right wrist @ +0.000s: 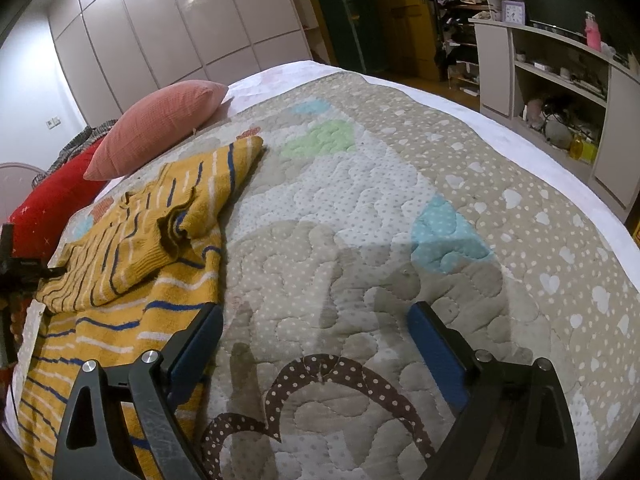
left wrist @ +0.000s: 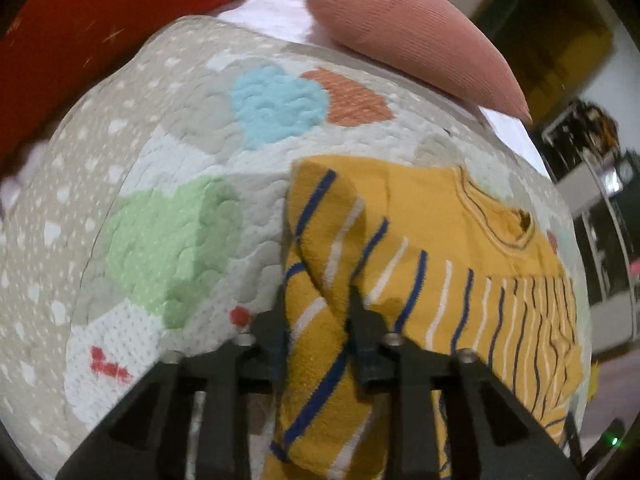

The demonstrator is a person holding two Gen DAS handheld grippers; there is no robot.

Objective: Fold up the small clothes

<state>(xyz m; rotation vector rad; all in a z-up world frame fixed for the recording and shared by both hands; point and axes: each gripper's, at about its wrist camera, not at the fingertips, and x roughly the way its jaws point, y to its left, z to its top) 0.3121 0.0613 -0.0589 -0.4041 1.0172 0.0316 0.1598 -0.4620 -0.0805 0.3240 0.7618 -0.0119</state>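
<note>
A small mustard-yellow sweater (left wrist: 460, 240) with blue and white stripes lies on a quilted bedspread (left wrist: 180, 152). My left gripper (left wrist: 318, 312) is shut on a bunched fold of the sweater, which hangs between the two fingers and is lifted off the quilt. In the right wrist view the sweater (right wrist: 132, 248) lies at the left, one sleeve folded over the body. My right gripper (right wrist: 316, 324) is open and empty above the bare quilt (right wrist: 360, 208), its left finger at the sweater's edge.
A pink pillow (right wrist: 156, 128) and a red pillow (right wrist: 52, 216) lie at the head of the bed. White wardrobes (right wrist: 160, 28) stand behind. Shelving with clutter (right wrist: 560, 80) runs along the bed's right side. The bed's edge (right wrist: 560, 164) lies to the right.
</note>
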